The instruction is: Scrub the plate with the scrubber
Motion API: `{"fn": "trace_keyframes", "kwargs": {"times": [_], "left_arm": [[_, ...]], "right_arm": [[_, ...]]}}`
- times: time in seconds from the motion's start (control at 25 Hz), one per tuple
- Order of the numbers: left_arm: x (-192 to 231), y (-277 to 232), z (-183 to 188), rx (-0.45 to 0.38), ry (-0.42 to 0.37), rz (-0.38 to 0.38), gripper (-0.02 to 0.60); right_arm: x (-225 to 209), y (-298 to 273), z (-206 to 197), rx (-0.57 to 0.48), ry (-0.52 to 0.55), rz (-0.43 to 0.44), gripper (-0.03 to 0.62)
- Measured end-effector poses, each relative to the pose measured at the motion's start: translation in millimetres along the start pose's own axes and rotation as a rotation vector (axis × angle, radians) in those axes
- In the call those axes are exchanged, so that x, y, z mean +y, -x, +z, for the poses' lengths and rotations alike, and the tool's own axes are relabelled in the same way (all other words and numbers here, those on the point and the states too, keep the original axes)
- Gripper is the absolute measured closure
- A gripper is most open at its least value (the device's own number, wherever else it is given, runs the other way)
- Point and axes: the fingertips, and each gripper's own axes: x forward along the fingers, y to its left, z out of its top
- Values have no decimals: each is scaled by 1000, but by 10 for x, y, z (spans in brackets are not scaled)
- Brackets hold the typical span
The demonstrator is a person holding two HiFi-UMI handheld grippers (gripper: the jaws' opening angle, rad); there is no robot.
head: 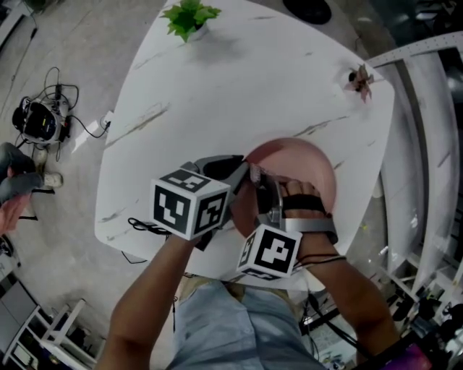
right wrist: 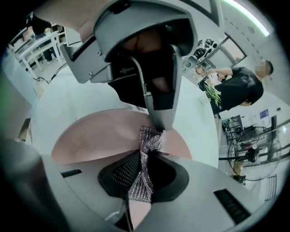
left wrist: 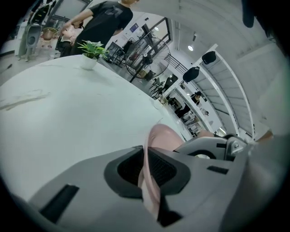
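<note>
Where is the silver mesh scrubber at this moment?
In the right gripper view, the silver mesh scrubber is pinched between the right gripper's jaws, low at centre, over the round pink plate.

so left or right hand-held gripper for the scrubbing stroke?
Right. The right hand-held gripper is shut on the scrubber, over the pink plate; the left hand-held gripper is clamped on the plate's rim, holding it.

"How many plates and scrubbers?"
"One pink plate [head: 307, 160], one scrubber [right wrist: 144, 168]."
"And grippers?"
"Two: left gripper [left wrist: 147, 181], right gripper [right wrist: 141, 183]. One table [head: 239, 87], with one green plant [head: 189, 16] far left and one small flower [head: 359, 79] far right."
</note>
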Motion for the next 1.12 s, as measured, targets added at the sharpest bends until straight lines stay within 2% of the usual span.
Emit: {"fn": "trace_keyframes", "kwargs": {"times": [0.16, 0.2, 0.36, 0.48, 0.64, 0.76, 0.84, 1.12], "left_arm": [[-55, -3, -20, 6, -5, -38, 549], [-72, -12, -21, 7, 3, -49, 548], [-61, -29, -1, 4, 48, -62, 548], [-58, -33, -5, 10, 47, -59, 548], [-49, -61, 5, 32, 0, -34, 552], [-41, -112, 23, 57, -95, 30, 558], [-45, -132, 36, 63, -117, 50, 552], [-31, -103, 44, 28, -107, 105, 551]], "right_arm": [[-8, 65, -72, -12, -146, 61, 519], [3, 81, -103, 0, -153, 65, 519], [214, 131, -162, 75, -26, 80, 519], [305, 158, -139, 69, -33, 91, 519], [246, 117, 115, 1, 36, 33, 519], [289, 150, 308, -76, 133, 0, 520], [418, 192, 375, -119, 184, 12, 520], [791, 337, 355, -181, 264, 113, 522]]}}
